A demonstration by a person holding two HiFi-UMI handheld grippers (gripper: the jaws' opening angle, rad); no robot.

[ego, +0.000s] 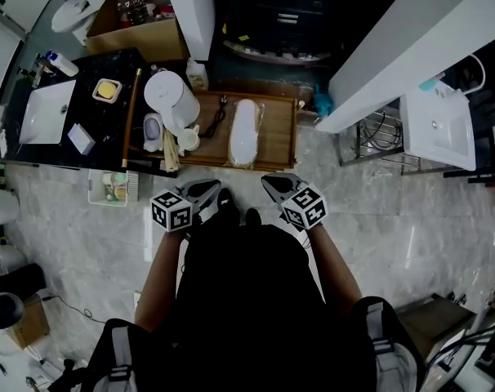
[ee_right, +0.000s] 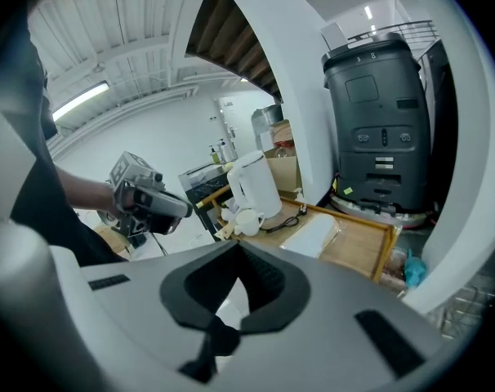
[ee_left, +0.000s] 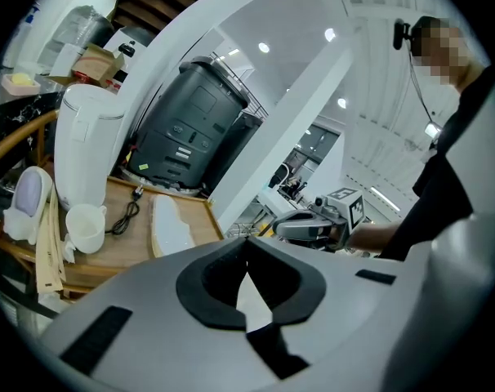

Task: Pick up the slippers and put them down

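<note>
Ahead of both pairs of fingers stands a low wooden desk (ego: 278,133) with a raised rim, set on a pale marble floor (ego: 378,219). White slanted beams cross the room, and one dark grey machine (ee_left: 194,129) stands beyond the desk. Left of the left fingers runs a black desk (ego: 84,76) with a white sink (ego: 47,113) set into it. A second white sink (ego: 435,129) stands off to the right of the right fingers, which makes two sinks.

The wooden desk carries one white slipper (ego: 243,131), one white kettle (ego: 170,96), one white cup (ego: 188,140) and one black cable (ego: 215,119). Only that one slipper shows. It lies lengthwise straight ahead, between the lines of the two grippers and well apart from either pair of fingers. The kettle and the cup sit ahead and to the left of the left fingers, with the cable between the kettle and the slipper.

Two grippers hang side by side above the floor, each with one marker cube. The left gripper (ego: 205,191) has its fingers (ee_left: 192,293) closed, tips meeting — nothing between them. The right gripper (ego: 276,184) is the same, with its fingers (ee_right: 178,299) pressed together and empty.
</note>
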